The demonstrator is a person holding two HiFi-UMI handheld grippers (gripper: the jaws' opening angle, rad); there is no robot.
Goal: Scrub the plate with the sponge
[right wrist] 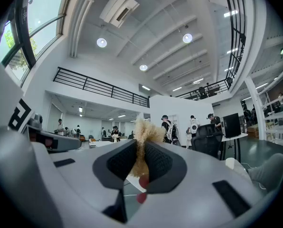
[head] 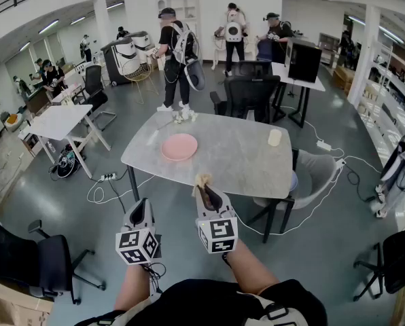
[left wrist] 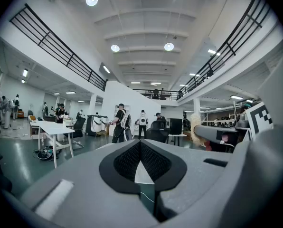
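Observation:
A pink plate (head: pixel 179 147) lies on the grey table (head: pixel 230 158), left of its middle. My right gripper (head: pixel 203 185) hangs at the table's near edge, shut on a tan fibrous sponge (head: pixel 202 179) that sticks up between its jaws; the sponge (right wrist: pixel 142 144) fills the jaw gap in the right gripper view, with my right gripper (right wrist: pixel 140 160) pointing up and out into the hall. My left gripper (head: pixel 141 209) is held lower and to the left, off the table, shut with nothing in it (left wrist: pixel 140 158). The plate sits well beyond both grippers.
A cream cup (head: pixel 274 137) stands on the table's right part. Small objects (head: pixel 184 117) sit at its far edge. Black office chairs (head: pixel 247 95) stand behind the table, a grey chair (head: pixel 310 175) at its right. Cables (head: pixel 114 185) run over the floor. Several people stand further back.

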